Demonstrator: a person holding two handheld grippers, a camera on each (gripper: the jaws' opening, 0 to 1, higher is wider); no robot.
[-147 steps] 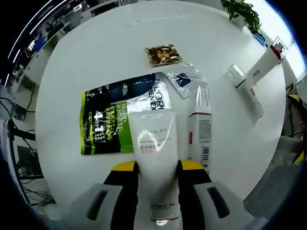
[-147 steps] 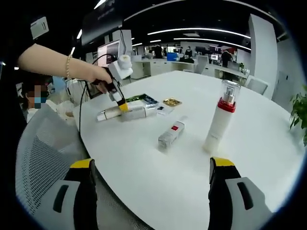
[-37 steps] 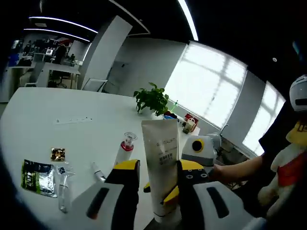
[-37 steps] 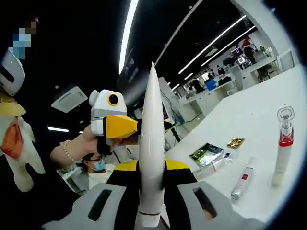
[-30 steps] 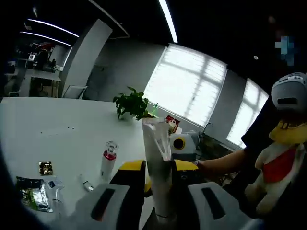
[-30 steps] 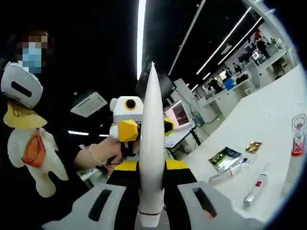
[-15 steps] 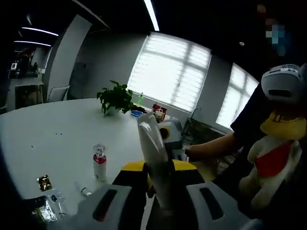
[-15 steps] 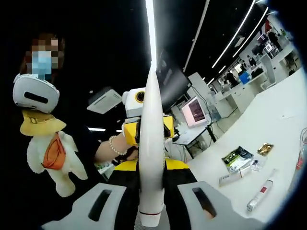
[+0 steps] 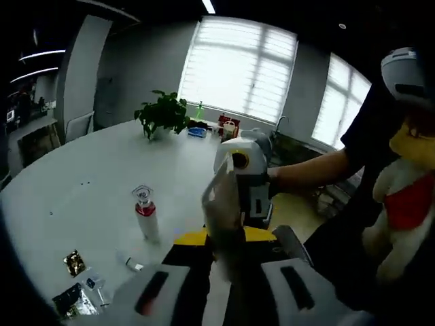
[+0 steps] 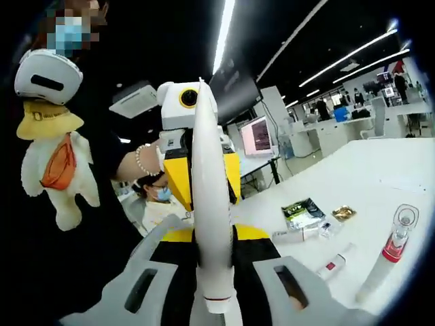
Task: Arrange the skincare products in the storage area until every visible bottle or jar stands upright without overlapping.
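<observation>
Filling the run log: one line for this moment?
held: white tube | left tongs: shut on tube | right tongs: shut on tube | upright: red-collared bottle | table: other items lying

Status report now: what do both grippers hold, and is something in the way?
Both grippers, left and right, shut on the white tube, lifted off the white table. Pump bottle upright; slim tube lying. Nothing in the way.

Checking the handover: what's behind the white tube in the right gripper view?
Directly behind the white tube is the left gripper, with the person's hand holding it. The tube's edge covers the middle of that gripper, so its jaws' contact cannot be seen here.
</observation>
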